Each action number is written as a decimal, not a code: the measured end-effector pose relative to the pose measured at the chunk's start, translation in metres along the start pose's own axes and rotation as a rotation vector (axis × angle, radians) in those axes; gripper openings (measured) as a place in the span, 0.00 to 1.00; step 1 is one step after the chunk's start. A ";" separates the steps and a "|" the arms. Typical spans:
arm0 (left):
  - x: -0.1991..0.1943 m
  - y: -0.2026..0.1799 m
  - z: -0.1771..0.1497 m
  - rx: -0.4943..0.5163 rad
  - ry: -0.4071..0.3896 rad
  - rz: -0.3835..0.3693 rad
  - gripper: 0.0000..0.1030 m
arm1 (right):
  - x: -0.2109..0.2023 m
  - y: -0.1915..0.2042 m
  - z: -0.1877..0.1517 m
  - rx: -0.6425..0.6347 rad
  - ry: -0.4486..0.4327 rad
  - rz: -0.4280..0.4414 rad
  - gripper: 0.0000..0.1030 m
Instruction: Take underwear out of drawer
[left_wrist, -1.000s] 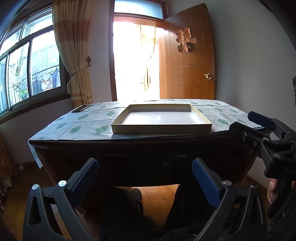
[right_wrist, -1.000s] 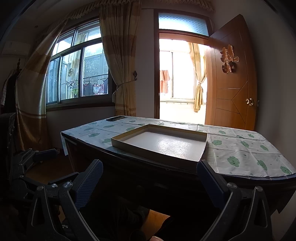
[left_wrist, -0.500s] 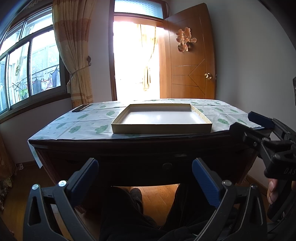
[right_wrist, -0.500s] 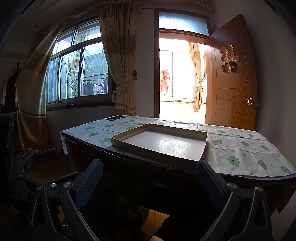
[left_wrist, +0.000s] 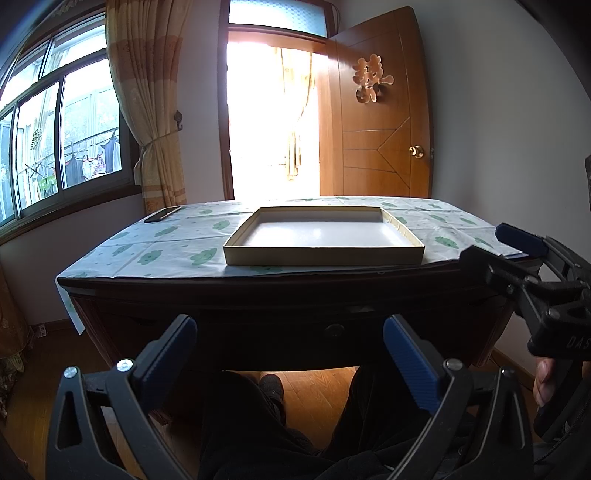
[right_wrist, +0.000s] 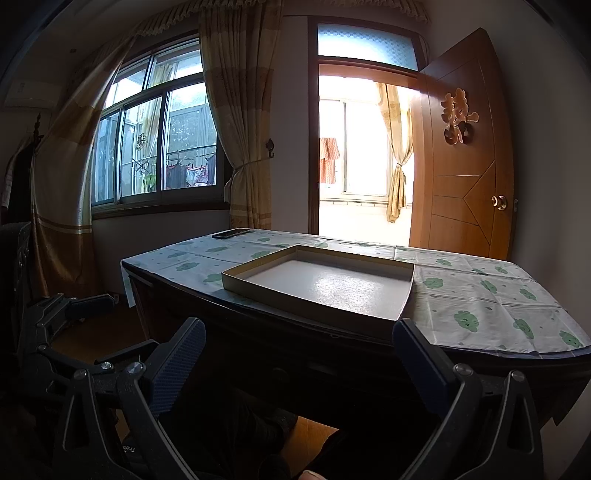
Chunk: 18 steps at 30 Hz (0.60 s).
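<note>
Left wrist view: the left tongs (left_wrist: 290, 356) sit low in front of the desk, blue pads spread wide with nothing between them, over the dark-trousered legs (left_wrist: 251, 424) of the seated person. At the right edge the right tongs (left_wrist: 517, 251) reach in from the side, a thumb (left_wrist: 543, 380) on the handle. Just beyond the pads is the dark desk front with a round drawer knob (left_wrist: 334, 329); the drawer (left_wrist: 332, 332) is shut, and the underwear cannot be seen in either view. On the tabletop (left_wrist: 177, 240), covered with a cloth printed with green shapes, a shallow cardboard tray (left_wrist: 323, 254) lies near the front edge. A dark phone (left_wrist: 162, 214) rests at the far left corner. Behind stand a tied curtain (left_wrist: 155, 122), a bright doorway and an open wooden door (left_wrist: 380, 122).

From the right wrist, the right tongs (right_wrist: 299, 362) are likewise parted wide and hold nothing, with the left tongs (right_wrist: 85, 310) low at the left.
</note>
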<state>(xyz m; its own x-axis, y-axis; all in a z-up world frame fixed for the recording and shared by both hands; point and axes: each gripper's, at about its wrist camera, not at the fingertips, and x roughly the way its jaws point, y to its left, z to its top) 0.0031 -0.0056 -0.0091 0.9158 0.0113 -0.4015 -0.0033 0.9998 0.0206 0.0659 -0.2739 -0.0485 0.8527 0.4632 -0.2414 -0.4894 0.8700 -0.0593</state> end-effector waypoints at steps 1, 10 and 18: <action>0.000 0.000 0.000 0.000 0.000 0.000 1.00 | 0.000 0.000 0.000 0.000 -0.001 0.000 1.00; 0.001 0.001 -0.001 0.003 0.000 -0.001 1.00 | 0.000 0.000 0.000 -0.001 0.000 0.001 0.99; 0.001 0.001 -0.002 0.003 0.002 -0.002 1.00 | 0.000 0.000 0.000 -0.001 0.000 0.001 1.00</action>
<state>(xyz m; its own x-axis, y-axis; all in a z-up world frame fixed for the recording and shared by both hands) 0.0032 -0.0049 -0.0115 0.9148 0.0092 -0.4037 -0.0002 0.9998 0.0223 0.0660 -0.2735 -0.0486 0.8522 0.4639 -0.2419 -0.4904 0.8694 -0.0606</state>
